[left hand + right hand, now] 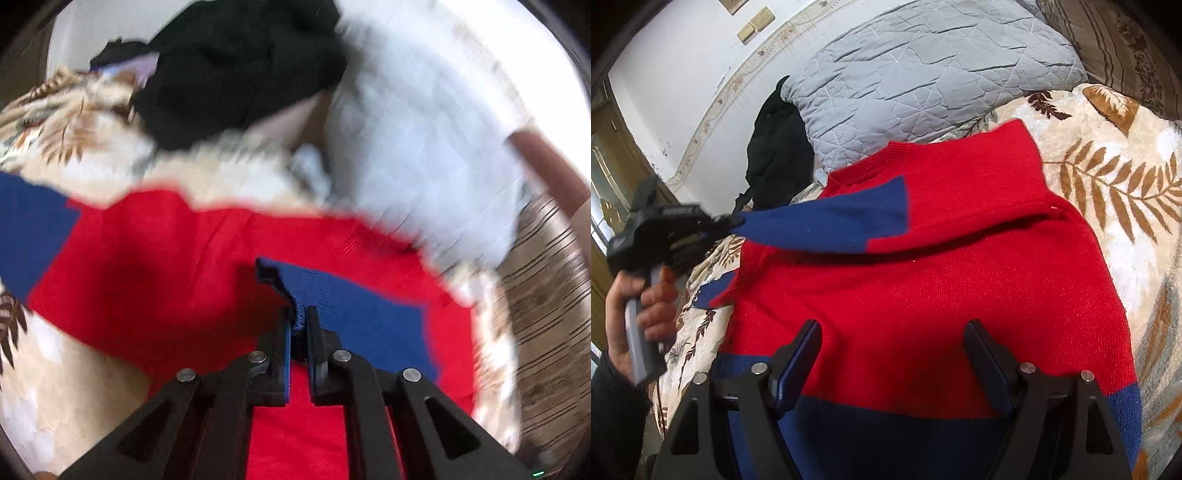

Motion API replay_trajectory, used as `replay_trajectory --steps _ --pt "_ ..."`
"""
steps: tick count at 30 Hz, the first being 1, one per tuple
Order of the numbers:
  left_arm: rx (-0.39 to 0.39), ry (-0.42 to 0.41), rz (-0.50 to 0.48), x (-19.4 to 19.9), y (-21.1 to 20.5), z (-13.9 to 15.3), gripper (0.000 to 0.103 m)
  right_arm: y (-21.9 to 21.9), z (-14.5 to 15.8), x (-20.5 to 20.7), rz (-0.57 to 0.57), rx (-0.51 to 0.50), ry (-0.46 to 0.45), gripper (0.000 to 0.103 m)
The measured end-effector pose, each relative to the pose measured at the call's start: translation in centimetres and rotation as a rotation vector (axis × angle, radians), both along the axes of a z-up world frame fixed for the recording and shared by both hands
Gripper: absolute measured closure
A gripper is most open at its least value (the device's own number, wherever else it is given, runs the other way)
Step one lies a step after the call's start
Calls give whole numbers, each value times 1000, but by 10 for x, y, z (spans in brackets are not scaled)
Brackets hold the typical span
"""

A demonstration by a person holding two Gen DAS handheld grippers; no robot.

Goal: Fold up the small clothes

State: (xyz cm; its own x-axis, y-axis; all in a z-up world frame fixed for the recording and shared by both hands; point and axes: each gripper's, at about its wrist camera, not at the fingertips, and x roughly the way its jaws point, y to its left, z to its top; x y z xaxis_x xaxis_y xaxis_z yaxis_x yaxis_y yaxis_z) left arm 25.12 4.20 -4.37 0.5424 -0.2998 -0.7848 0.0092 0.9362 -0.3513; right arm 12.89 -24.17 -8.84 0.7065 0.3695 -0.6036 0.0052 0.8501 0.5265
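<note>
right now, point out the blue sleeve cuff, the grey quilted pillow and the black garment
blue sleeve cuff (pixel 299 319): left wrist view, ribbed end pinched between the left jaws
grey quilted pillow (pixel 923 74): right wrist view, middle of its stitched top
black garment (pixel 777 147): right wrist view, centre of the heap beside the pillow

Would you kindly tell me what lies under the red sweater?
The red sweater lies on a cream leaf-print blanket, which shows around its edges. Whatever is beneath the sweater's middle is covered and cannot be seen.
</note>
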Motion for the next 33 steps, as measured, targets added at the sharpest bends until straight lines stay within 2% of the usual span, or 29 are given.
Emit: replay_trajectory --steps 2,3,7,9,10,12,14,15,16,17,18,19,20,21,23,25,27,29,33 --pt "42 90 14 3 -2 -31 96 0 1 0 0 -1 0 21" --pt "29 63 18 2 -1 -37 95 -1 1 -1 -1 4 0 21" --pt "50 53 -11 0 -4 -34 95 -11 9 -3 -18 62 2 21" --pt "49 46 -29 3 -5 -37 94 -28 26 2 -60 164 10 21" --pt "39 46 -27 1 0 -35 94 -33 33 5 -70 184 3 21" --pt "19 47 -19 3 2 -36 94 -42 54 24 -80 184 -18 21" --pt "6 56 -22 3 2 -33 93 -58 55 63 -89 180 8 21" --pt "1 67 -22 3 3 -27 89 -64 49 76 -104 166 34 21" --pt "-9 76 -24 -1 8 -21 85 -74 34 93 -133 142 98 21" --pt "-40 61 -29 -12 19 -8 72 -86 6 109 -165 140 218 23" --pt "-61 31 -27 -17 29 1 54 -90 -1 110 -170 164 214 23" --pt "-74 -10 -13 -23 42 11 44 -91 6 99 -184 165 139 24" --pt "-83 -58 22 -29 62 24 29 -84 16 91 -184 123 114 23" --pt "-92 -89 55 -34 80 31 26 -77 23 83 -175 98 85 22" --pt "-143 -133 163 -39 133 44 26 -45 42 53 -104 11 -28 22" --pt "-209 -135 308 -39 189 44 26 -20 41 37 -30 -41 -62 22" --pt "-236 -120 448 -35 236 36 26 10 25 29 49 -107 -43 22" --pt "-300 -89 560 -30 281 20 27 22 9 33 97 -132 26 22" --pt "-383 -53 629 -10 324 1 27 12 0 38 82 -58 40 22"
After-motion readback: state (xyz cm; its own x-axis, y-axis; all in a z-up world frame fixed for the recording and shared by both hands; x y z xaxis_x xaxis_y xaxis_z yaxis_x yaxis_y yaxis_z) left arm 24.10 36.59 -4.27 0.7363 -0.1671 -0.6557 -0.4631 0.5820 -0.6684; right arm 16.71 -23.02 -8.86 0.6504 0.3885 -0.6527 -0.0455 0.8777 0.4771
